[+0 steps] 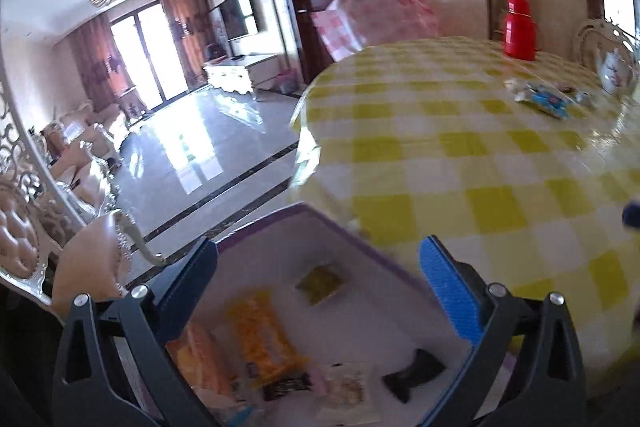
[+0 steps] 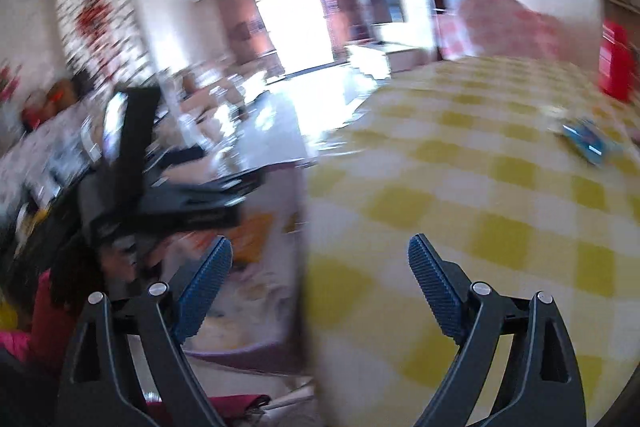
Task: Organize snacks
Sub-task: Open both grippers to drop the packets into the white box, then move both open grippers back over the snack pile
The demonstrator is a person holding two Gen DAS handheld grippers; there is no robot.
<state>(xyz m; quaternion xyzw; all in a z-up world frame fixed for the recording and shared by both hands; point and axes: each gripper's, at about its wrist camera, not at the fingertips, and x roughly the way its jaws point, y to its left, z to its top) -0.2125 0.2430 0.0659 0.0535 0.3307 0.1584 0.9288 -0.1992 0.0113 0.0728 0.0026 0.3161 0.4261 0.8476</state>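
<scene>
2 grippers, left gripper (image 1: 320, 279) and right gripper (image 2: 320, 267), gape empty; snacks (image 1: 264, 339) seemingly boxed.

Bright window glare, right-wrist motion blur

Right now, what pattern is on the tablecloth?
Yellow and white checks on the tablecloth; left wrist view.

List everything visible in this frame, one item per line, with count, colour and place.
box: one, white with purple rim, at the near table edge
snack packs: about six, orange, yellow, green, black, pale, inside the box
blue packet: one, blue and white, far side of the table
flask: one, red, far table edge
teapot: one, white, right of the flask
tablecloth: one, yellow and white check, over the table
left hand-held gripper: open, above the box
right hand-held gripper: open, empty
</scene>
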